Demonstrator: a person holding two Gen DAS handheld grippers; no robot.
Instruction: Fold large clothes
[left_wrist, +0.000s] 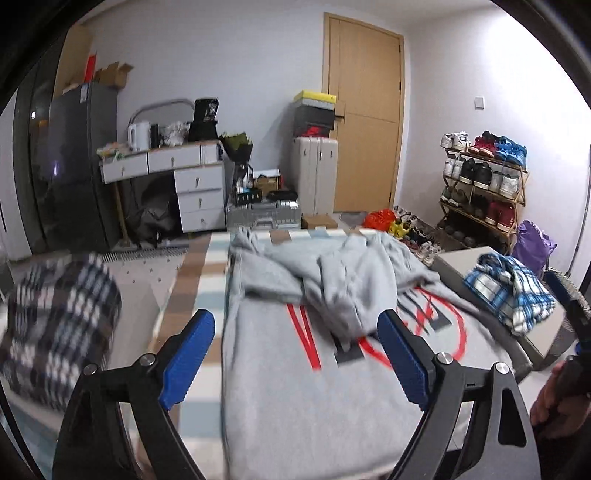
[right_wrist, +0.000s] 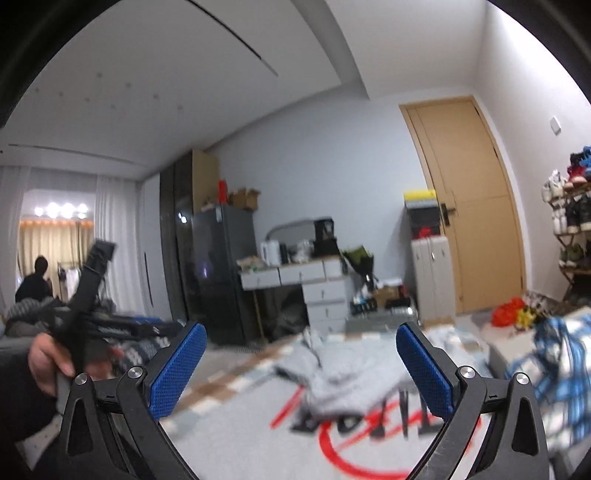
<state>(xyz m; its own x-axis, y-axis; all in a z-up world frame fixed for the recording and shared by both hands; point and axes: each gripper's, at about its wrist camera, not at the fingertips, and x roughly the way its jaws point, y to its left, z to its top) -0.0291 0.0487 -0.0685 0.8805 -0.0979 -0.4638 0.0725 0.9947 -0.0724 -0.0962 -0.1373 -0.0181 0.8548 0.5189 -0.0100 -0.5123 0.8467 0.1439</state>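
A large grey sweatshirt (left_wrist: 295, 398) with a red and black print lies spread on the striped cloth surface (left_wrist: 201, 280), its sleeves and hood bunched at the far end (left_wrist: 332, 273). My left gripper (left_wrist: 295, 358) is open and empty, held just above the sweatshirt's near half. My right gripper (right_wrist: 301, 369) is open and empty, raised above the sweatshirt (right_wrist: 258, 435), which is blurred. The left gripper also shows in the right wrist view (right_wrist: 88, 295), held in a hand.
A dark plaid garment (left_wrist: 55, 325) lies at the left. A blue plaid shirt (left_wrist: 509, 288) sits on a grey box at the right. Beyond are a drawer desk (left_wrist: 184, 184), a fridge (left_wrist: 74, 166), a door (left_wrist: 365, 122) and a shoe rack (left_wrist: 484, 177).
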